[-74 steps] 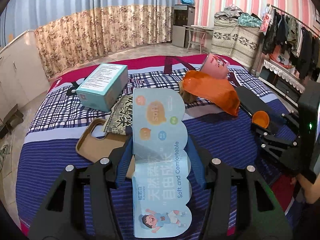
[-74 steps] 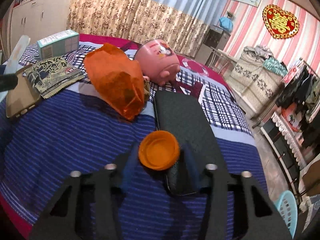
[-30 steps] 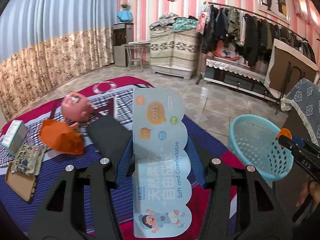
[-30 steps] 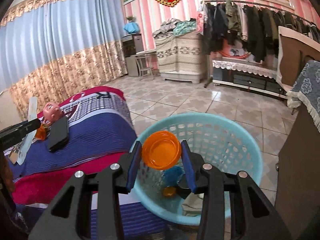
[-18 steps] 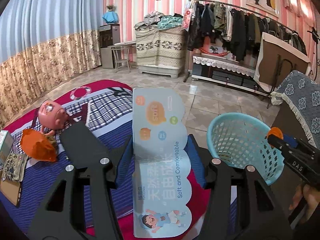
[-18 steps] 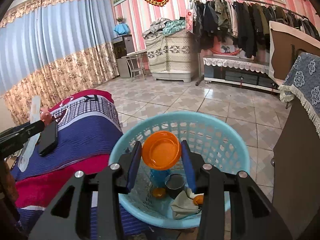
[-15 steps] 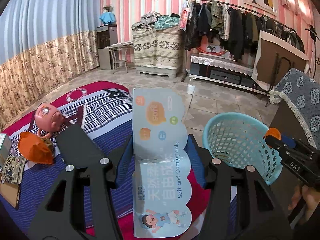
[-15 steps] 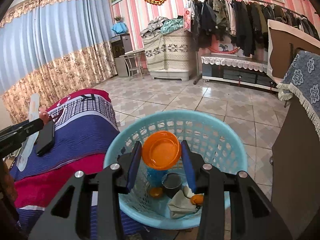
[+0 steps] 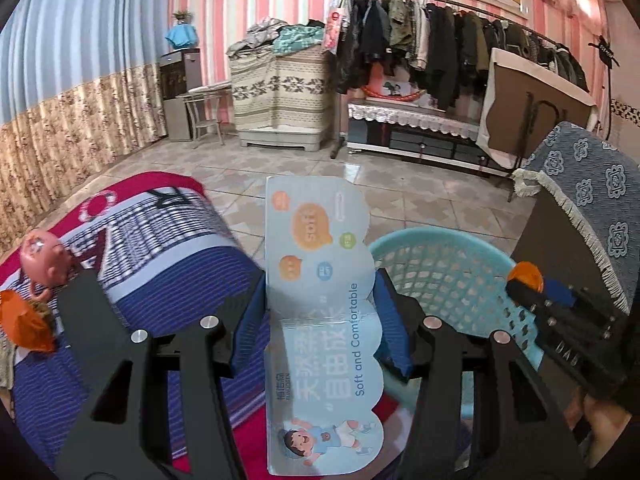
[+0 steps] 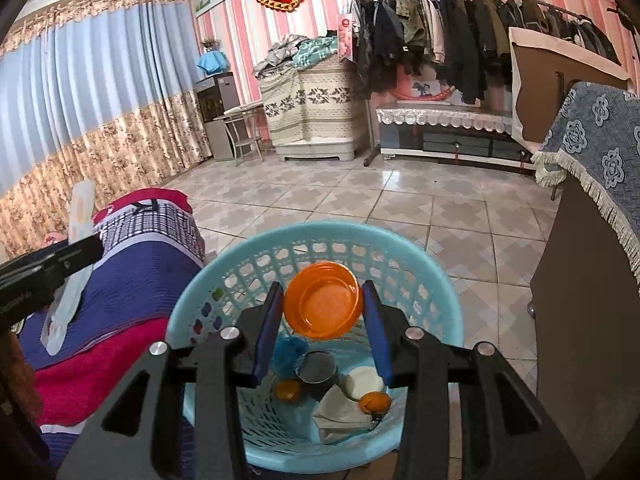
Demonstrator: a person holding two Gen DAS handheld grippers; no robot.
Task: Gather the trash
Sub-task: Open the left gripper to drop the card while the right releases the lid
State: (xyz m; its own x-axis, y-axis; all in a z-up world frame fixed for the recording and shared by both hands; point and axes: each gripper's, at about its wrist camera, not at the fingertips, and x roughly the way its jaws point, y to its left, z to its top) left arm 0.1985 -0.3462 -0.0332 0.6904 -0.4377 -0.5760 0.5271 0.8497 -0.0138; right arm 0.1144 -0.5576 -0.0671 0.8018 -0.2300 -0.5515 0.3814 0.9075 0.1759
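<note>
The right tool (image 10: 322, 312) clamps an orange lid (image 10: 323, 305) directly above the open blue basket (image 10: 436, 280), pointing down into it. The left tool (image 9: 320, 316) grips a pale-blue card (image 9: 322, 312) upright, level, between the bed's corner (image 9: 192, 264) and the basket.

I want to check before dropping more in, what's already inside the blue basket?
Inside the blue basket: a dark cup, a white lid, crumpled paper, blue plastic and two small orange pieces. The right tool and its orange lid hide part of it.
</note>
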